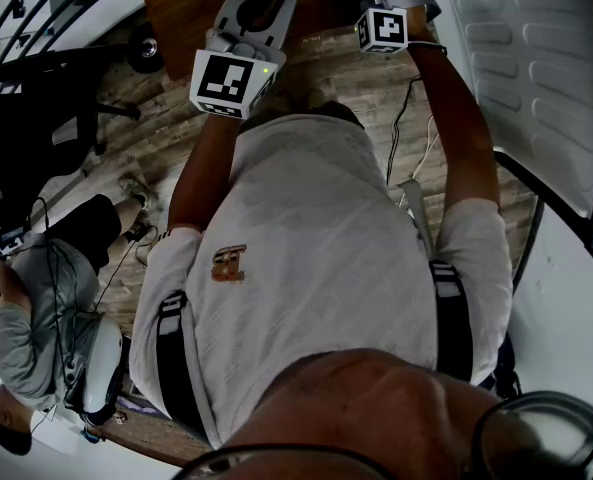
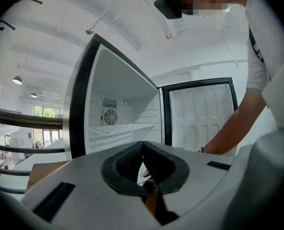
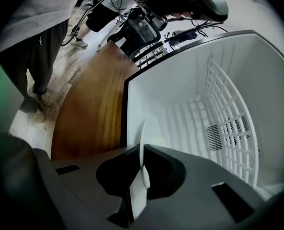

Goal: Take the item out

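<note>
right gripper (image 3: 142, 150) pinches a thin white plate (image 3: 142, 132) by its rim; likely light, stiff, slick, breakable. left gripper (image 2: 142, 146) closed, empty.

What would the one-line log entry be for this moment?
stage: grasp | right gripper: shut on thin white item at open fridge | left gripper: shut

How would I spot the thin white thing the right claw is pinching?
Find the open white fridge compartment with the wire shelf. At its mouth, the right gripper is shut on a thin white piece, seen edge-on as a curved sliver. Unlike the shelf, it alone stands between dark jaws.
</note>
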Demonstrator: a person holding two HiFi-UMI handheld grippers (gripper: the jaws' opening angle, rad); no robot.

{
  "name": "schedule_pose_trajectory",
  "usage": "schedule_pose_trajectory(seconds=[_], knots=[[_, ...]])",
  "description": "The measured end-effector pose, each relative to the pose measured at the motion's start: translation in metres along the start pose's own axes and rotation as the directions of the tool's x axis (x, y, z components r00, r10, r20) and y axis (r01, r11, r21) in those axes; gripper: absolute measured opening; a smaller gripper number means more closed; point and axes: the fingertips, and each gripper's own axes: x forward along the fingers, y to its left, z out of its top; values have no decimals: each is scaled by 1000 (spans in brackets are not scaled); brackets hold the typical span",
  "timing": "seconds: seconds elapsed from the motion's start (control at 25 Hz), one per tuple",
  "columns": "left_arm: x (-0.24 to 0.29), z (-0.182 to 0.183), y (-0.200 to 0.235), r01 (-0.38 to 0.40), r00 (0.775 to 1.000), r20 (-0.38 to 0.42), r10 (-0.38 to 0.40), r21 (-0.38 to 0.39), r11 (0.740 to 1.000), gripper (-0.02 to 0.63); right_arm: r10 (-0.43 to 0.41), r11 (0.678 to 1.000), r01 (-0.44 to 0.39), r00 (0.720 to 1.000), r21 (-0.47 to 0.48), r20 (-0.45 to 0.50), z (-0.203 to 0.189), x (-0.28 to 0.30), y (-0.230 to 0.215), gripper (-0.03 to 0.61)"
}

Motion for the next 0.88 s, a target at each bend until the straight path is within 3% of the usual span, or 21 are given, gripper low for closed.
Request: schedule_pose_trajectory(seconds=[0.52, 0.88], knots=[[-7, -2, -7, 12, 1000, 0, -12, 9, 1000, 18, -82, 992, 81, 997, -93, 2, 5, -16, 4, 38], [-12, 3, -15, 42, 999, 12, -42, 12, 999, 18, -160, 984, 161, 987, -83, 13, 21, -48, -16, 38]])
